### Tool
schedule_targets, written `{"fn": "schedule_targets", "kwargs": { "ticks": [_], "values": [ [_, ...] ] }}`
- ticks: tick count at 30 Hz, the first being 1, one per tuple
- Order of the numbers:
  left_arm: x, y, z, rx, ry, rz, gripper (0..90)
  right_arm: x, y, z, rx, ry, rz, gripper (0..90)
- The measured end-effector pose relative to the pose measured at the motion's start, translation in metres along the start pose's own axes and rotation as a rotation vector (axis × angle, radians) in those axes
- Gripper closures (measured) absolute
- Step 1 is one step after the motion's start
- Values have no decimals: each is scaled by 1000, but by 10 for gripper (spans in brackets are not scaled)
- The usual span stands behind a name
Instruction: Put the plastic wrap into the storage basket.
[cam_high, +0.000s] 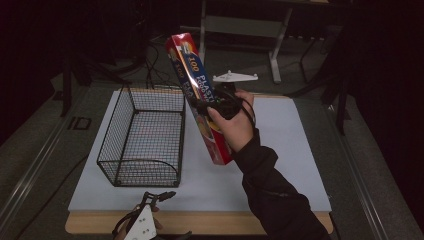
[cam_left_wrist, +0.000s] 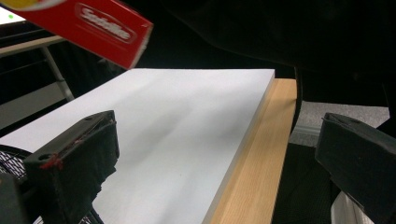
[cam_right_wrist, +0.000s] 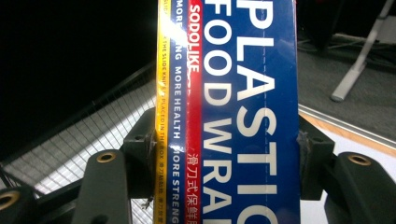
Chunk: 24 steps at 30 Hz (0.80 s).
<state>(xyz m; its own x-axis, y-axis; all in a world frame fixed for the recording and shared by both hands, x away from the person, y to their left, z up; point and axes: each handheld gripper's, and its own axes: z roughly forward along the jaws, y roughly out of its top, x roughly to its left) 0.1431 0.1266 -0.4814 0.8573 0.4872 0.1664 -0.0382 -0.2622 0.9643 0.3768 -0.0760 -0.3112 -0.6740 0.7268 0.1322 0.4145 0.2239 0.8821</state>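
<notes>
Cardboard of the long red and blue plastic wrap box (cam_high: 200, 95) looks light and stiff, yet thin walls may dent under strong pressure, so taking it across the narrow sides near the middle, as now, seems sensible. Right gripper (cam_high: 202, 106) has its jaws clamped on the box, which hangs tilted in the centre of the high view, beside the black wire basket (cam_high: 142, 137). Readable print says "PLASTIC FOOD WRAP", "SODOLIKE" and "100". Left gripper (cam_left_wrist: 219, 158), at the bottom edge, holds its jaws apart over the white table board (cam_left_wrist: 187, 121).

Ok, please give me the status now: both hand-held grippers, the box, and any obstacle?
Right hand-held gripper shut on plastic wrap box, box tilted in air. Left hand-held gripper open, holding nothing, at near table edge. Wire basket left of box, nothing between.
</notes>
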Motion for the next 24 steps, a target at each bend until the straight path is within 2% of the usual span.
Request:
{"fn": "schedule_targets", "kwargs": {
  "ticks": [4, 5, 11, 24],
  "values": [
    [0, 0, -1, -4, -2, 0, 1, 8, 8, 7, -7, 2, -3, 391],
    [-1, 0, -1, -1, -1, 2, 1, 14, 13, 13, -6, 6, -20, 391],
    [1, -1, -1, 9, 5, -1, 1, 27, 21, 28, -9, 11, -39, 391],
    [0, 0, -2, 7, 9, 8, 1, 47, 33, 66, -6, 32, -36, 391]
  ]
}}
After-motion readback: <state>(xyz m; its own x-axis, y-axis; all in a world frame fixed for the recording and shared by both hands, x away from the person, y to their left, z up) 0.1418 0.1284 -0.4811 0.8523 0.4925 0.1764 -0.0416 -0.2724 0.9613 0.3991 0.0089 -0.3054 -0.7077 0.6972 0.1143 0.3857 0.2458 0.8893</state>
